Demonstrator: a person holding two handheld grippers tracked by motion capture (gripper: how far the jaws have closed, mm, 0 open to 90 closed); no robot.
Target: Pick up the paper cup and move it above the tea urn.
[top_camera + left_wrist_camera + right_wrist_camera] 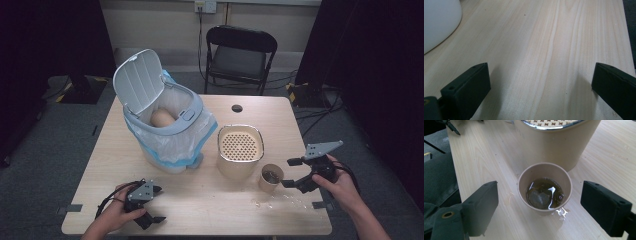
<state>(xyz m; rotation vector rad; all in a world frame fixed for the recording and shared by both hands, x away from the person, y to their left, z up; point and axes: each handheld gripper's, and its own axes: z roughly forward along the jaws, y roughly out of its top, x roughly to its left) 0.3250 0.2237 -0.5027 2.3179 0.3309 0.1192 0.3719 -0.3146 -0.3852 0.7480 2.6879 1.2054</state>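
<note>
Our small tan paper cup, holding brown liquid and a soggy tea bag, stands on the pale wooden table just beside the beige perforated-top strainer bin. It is not yet grasped: our right gripper hangs released around it, and emptying seems left. Spilled drops glisten nearby. Our left gripper rests released, near the bag-lined white trash bin.
</note>
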